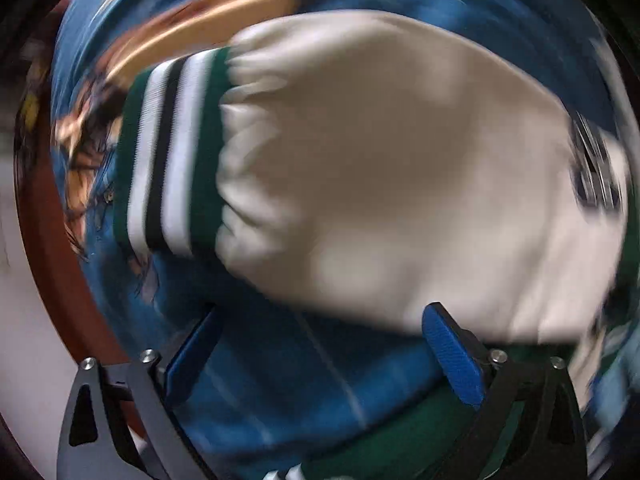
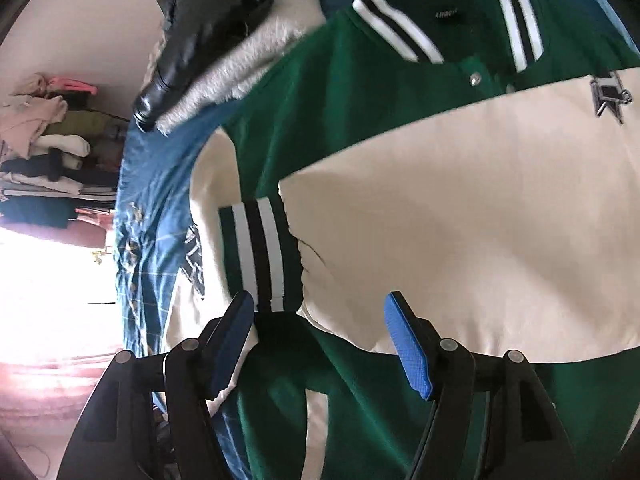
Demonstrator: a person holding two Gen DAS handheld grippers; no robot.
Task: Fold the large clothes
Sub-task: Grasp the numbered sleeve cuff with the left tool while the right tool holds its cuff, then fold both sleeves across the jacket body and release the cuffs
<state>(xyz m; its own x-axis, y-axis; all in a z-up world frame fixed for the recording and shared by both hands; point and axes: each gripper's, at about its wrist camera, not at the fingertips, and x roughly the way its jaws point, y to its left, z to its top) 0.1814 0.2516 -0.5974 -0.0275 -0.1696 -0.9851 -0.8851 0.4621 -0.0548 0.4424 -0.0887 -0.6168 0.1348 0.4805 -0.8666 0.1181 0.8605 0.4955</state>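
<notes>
The left tongs [image 1: 320, 356] hang with their blue-padded jaws spread apart and nothing between them, pointing down at a cream sleeve [image 1: 380, 184] with a green, white and black striped cuff [image 1: 168, 152]; this view is heavily smeared, so finer detail cannot be read. The right tongs [image 2: 320, 348] also stand apart with no cloth pinched between the pads, just above a second striped cuff [image 2: 260, 248] of the same garment. That garment, a green varsity jacket with cream sleeves [image 2: 340, 92], lies spread flat on a blue patterned bedsheet [image 2: 156, 184], collar at the top of the right view, one sleeve folded across its chest with a dark star-shaped patch [image 2: 608, 96] showing. A silver snap button [image 2: 474, 79] sits just below the collar. Beside the jacket, near the upper edge of the bed, a fluffy white garment [image 2: 240, 68] lies with a black leather piece [image 2: 200, 28] on top of it. Beyond the bed, against a pale wall [image 2: 92, 20], a stack of folded clothes [image 2: 44, 152] rises in mixed colours, with glaring light below it washing out the floor. A reddish-brown bed edge [image 1: 48, 240] shows in the left view.
</notes>
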